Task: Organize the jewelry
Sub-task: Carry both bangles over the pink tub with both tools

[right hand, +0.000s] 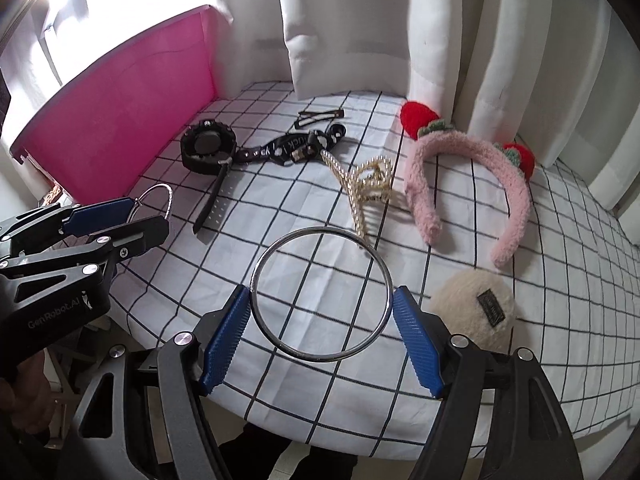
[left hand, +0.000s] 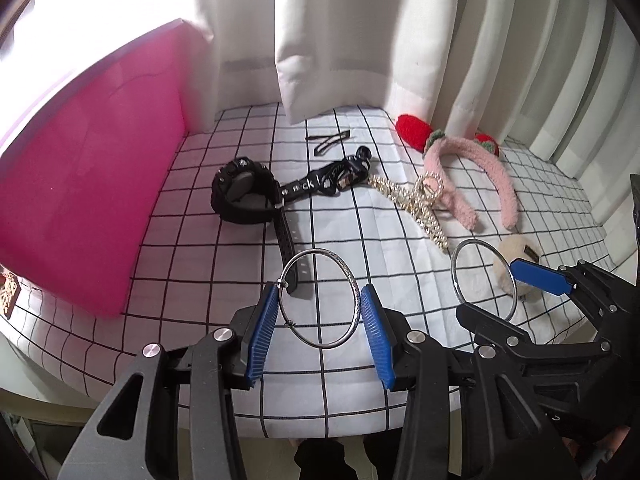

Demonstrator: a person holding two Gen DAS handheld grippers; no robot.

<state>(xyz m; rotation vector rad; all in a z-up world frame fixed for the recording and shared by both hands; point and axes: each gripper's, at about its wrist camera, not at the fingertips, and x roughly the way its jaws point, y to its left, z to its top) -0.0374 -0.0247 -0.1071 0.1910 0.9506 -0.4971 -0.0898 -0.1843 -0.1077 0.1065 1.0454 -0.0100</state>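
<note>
My left gripper [left hand: 320, 300] is shut on a thin patterned silver bangle [left hand: 352, 300], held across its width above the checked cloth [left hand: 248, 252]. My right gripper [right hand: 321, 300] is shut on a plain silver bangle [right hand: 320, 234] the same way. Each gripper shows in the other's view: the right gripper [left hand: 520, 276] at the right with its bangle [left hand: 456, 276], the left gripper [right hand: 120, 216] at the left with its bangle [right hand: 168, 200]. On the cloth lie a black watch [left hand: 244, 196], a black strap [left hand: 320, 186], a pearl chain [left hand: 416, 204] and hair clips [left hand: 328, 140].
A pink box [left hand: 88, 184] stands at the left. A pink fluffy headband with red strawberries [right hand: 472, 184] and a cream fluffy puff [right hand: 476, 312] lie at the right. White curtains [left hand: 332, 40] hang behind. The table's front edge is just below the grippers.
</note>
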